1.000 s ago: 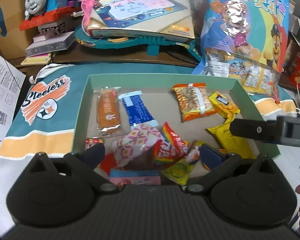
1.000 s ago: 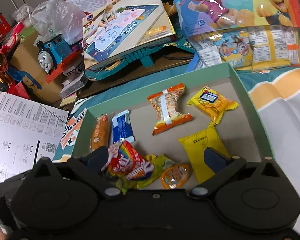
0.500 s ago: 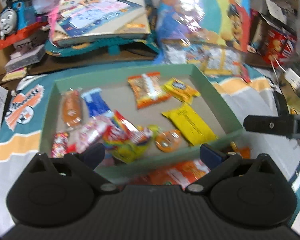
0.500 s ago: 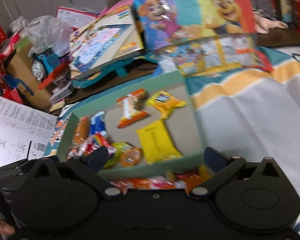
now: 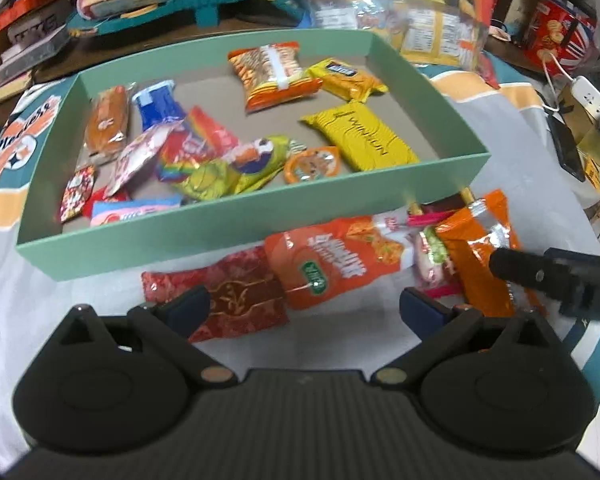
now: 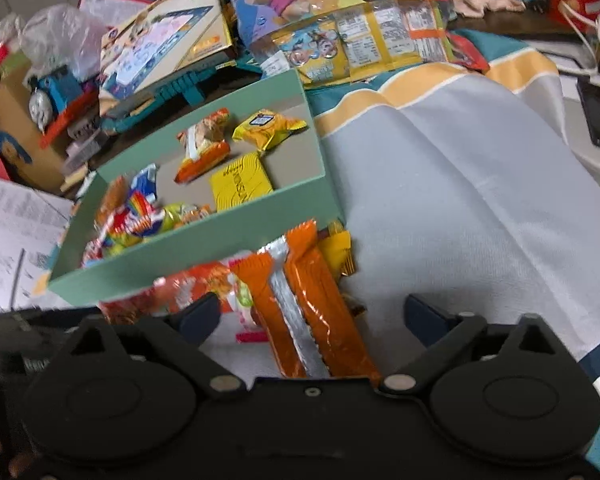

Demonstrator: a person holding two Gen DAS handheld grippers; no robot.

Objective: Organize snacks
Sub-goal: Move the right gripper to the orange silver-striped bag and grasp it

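**Grippers pull back to the loose packets**

Left wrist: the left gripper [image 5: 304,306], fingers apart and empty, has backed from the green box [image 5: 236,220] to the red packet [image 5: 228,292].

Right wrist: the right gripper [image 6: 312,314], fingers apart, now straddles the orange packet [image 6: 304,300], likely next for boxing.

Little can be read. The blanket [image 5: 18,128] at the left carries a script team logo that reads roughly "Steelers", partly cut off by the green box [image 5: 236,220]. The yellow packet [image 5: 360,138] inside the box bears dark lettering, seen upside down, too unclear to spell out. The orange pouch [image 5: 332,264] in front of the box has large white brand lettering and a small green round badge, both blurred. The printed sheet [image 6: 8,216] beside the box shows lines of text too small to read.
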